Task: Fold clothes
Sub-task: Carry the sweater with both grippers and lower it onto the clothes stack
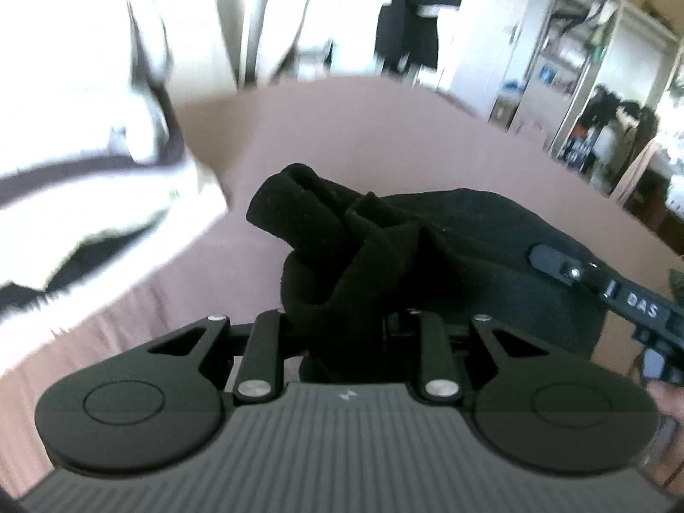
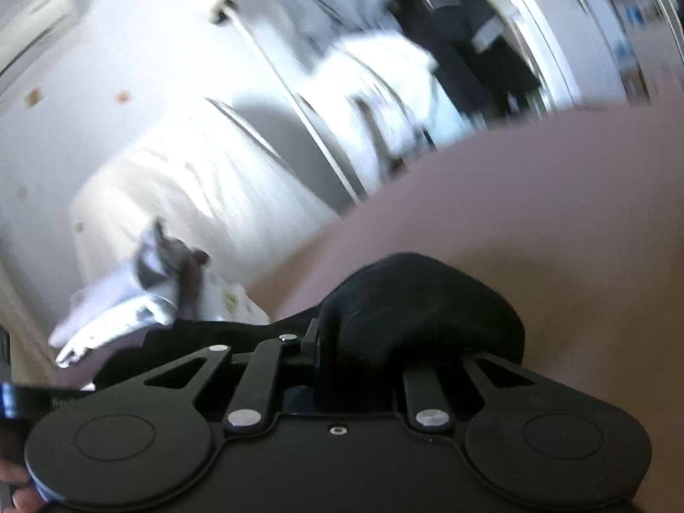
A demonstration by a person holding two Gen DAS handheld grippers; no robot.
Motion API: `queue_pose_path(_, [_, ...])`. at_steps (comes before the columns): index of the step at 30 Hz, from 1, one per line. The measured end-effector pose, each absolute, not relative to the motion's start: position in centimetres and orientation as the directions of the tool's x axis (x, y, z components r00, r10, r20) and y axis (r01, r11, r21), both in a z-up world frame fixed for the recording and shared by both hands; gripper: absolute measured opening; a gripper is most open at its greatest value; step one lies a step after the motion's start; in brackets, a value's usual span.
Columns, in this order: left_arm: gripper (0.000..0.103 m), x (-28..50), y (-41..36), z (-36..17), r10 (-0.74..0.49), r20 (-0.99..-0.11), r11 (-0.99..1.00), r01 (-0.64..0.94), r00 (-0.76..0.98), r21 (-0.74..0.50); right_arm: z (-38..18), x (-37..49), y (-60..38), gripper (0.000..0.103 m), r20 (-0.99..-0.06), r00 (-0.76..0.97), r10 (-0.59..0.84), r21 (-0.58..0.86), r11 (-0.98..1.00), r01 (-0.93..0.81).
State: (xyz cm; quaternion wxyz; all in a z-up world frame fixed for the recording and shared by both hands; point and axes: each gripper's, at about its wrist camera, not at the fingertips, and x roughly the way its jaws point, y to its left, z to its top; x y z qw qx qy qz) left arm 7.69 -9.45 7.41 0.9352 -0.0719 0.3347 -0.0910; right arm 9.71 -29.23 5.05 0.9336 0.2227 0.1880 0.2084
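Black garment [image 1: 384,248] bunched, thick fleecy folds, on mauve bed cover [image 1: 384,137], mid-surface. Left gripper [image 1: 342,333] clamped on a twisted fold. Right gripper [image 2: 359,367] clamped on another bunch [image 2: 427,308].

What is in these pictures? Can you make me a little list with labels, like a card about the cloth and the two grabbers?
cloth: black fuzzy fabric garment, bunched up, not flat
surface: plain dusty-pink bed cover under the garment
left gripper: shut on a twisted bunch of the garment
right gripper: shut on another bunch of the same garment
also in left view: the right gripper's finger over the cloth
background: white and dark hanging clothes, blurred
fold: not yet neat
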Motion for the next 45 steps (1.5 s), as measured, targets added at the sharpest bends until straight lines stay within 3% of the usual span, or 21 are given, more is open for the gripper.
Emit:
queue_pose_path(7, [0.023, 0.6, -5.2, 18.2, -0.173, -0.451, 0.984, 0.176, 0.876, -0.035, 14.1, 3.4, -27.3, 0.019, -0.071, 0.859, 0.508, 0.366, 0.814, -0.451])
queue_pose_path(13, [0.023, -0.2, 3.0, 27.1, -0.082, -0.419, 0.996, 0.085, 0.904, -0.012, 22.1, 5.4, -21.0, 0.019, 0.007, 0.808, 0.589, 0.309, 0.768, -0.562])
queue_pose_path(15, [0.023, 0.0, 6.2, 30.2, -0.031, -0.416, 0.999, 0.035, 0.909, 0.0, 24.9, 6.8, -18.3, 0.019, 0.033, 0.78, 0.625, 0.304, 0.737, -0.604])
queue_pose_path(20, [0.023, 1.8, 12.6, 34.9, 0.178, -0.303, 0.969, -0.113, 0.936, 0.218, 28.7, 12.5, -9.8, 0.019, 0.072, 0.728, 0.681, 0.323, 0.675, -0.663])
queue_pose_path(23, [0.024, 4.1, 17.3, 34.9, 0.237, -0.295, 0.956, -0.168, 0.926, 0.241, 27.5, 15.8, -5.6, 0.019, 0.065, 0.704, 0.708, 0.375, 0.636, -0.674])
queue_pose_path(25, [0.025, 7.1, 20.3, 32.6, 0.247, -0.346, 0.959, -0.178, 0.905, 0.219, 25.2, 18.3, -3.2, 0.019, 0.04, 0.695, 0.718, 0.424, 0.618, -0.662])
queue_pose_path(30, [0.031, 13.5, 26.9, 21.5, 0.273, -0.608, 0.962, -0.226, 0.746, 0.155, 15.5, 23.4, 2.2, 0.02, -0.282, 0.712, 0.643, 0.447, 0.745, -0.496])
queue_pose_path(32, [0.036, 13.2, 27.8, 18.9, 0.318, -0.586, 0.947, -0.272, 0.745, 0.169, 12.7, 23.3, 2.5, 0.027, -0.311, 0.707, 0.636, 0.441, 0.755, -0.485])
queue_pose_path(35, [0.038, 12.1, 27.3, 19.2, 0.339, -0.534, 0.941, -0.274, 0.775, 0.201, 12.7, 22.4, 1.6, 0.039, -0.277, 0.72, 0.637, 0.435, 0.751, -0.496])
queue_pose_path(41, [0.038, 11.7, 23.9, 22.1, 0.443, -0.425, 0.894, -0.355, 0.79, 0.271, 16.9, 17.5, -1.0, 0.05, -0.241, 0.89, 0.387, 0.285, 0.905, -0.316])
queue_pose_path(43, [0.036, 10.6, 23.5, 23.7, 0.425, -0.395, 0.901, -0.339, 0.815, 0.27, 18.2, 16.4, -1.8, 0.054, -0.191, 0.907, 0.375, 0.237, 0.914, -0.328])
queue_pose_path(45, [0.037, 10.4, 23.4, 25.3, 0.345, -0.414, 0.936, -0.277, 0.842, 0.217, 19.3, 16.3, -1.9, 0.055, -0.164, 0.877, 0.452, 0.188, 0.887, -0.422])
